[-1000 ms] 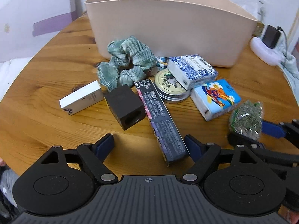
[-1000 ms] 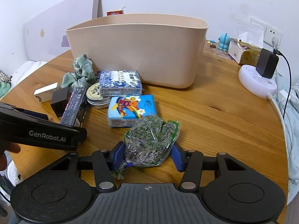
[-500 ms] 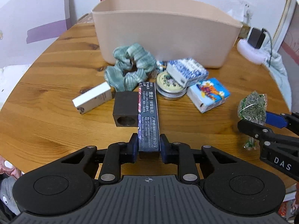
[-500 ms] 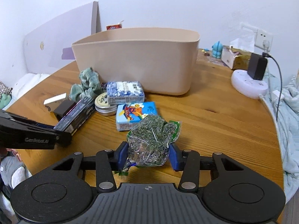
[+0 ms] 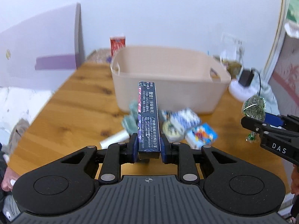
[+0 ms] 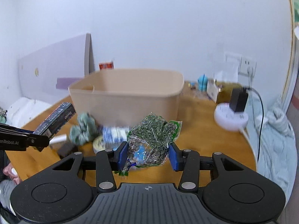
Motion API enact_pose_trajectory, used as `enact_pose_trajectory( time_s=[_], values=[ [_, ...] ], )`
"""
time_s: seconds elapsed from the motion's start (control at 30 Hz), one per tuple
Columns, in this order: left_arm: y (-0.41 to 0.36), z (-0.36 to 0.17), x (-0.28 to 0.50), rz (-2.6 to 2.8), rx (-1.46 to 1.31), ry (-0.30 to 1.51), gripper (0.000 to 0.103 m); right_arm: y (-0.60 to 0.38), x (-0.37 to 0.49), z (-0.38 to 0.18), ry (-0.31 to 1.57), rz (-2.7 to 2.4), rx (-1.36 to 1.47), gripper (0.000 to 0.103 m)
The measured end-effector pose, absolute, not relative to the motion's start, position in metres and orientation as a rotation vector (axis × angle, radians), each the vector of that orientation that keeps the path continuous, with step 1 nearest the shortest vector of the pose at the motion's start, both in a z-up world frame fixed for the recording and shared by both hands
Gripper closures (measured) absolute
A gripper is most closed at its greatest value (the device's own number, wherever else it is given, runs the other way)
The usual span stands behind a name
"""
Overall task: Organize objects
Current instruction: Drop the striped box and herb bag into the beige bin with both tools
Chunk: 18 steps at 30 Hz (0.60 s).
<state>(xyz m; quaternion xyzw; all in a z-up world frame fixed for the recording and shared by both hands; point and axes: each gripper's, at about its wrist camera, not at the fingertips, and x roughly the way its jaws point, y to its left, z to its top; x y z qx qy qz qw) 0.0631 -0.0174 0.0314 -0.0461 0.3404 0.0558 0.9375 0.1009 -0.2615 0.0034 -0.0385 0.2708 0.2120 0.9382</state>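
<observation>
My left gripper (image 5: 148, 149) is shut on one end of a long dark box (image 5: 148, 115) with white print, held up off the table and pointing toward the beige bin (image 5: 168, 91). My right gripper (image 6: 147, 155) is shut on a clear bag of green seeds (image 6: 152, 140), also lifted, in front of the same bin (image 6: 127, 97). The bin looks empty from here. Each gripper shows in the other's view: the seed bag (image 5: 254, 107) at the right, the dark box (image 6: 56, 119) at the left.
On the wooden table (image 5: 80, 112) lie a green scrunchie (image 6: 84, 130), a blue-white tissue pack (image 5: 184, 117), a colourful tissue pack (image 5: 201, 137), a round tin (image 5: 170, 132) and a white box (image 5: 114, 141). A white power hub (image 6: 230, 117) with a black plug sits right.
The left gripper closed on the dark box and lifted it off the table. The right gripper rose with the seed bag. Both views now look higher, over the bin's rim.
</observation>
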Motion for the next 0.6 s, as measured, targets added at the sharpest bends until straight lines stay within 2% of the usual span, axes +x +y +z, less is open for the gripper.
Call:
enact_pose_trajectory(
  time_s=[0.3,0.6],
  values=[
    [-0.01,0.072,0.109,0.129,-0.029,0.579,0.079,-0.241,0.135,0.046,0.43,0.443,-0.093,0.06],
    [-0.01,0.076,0.198,0.074,0.012,0.594,0.079,-0.218,0.204,0.068,0.4,0.434,-0.09,0.06]
  ],
)
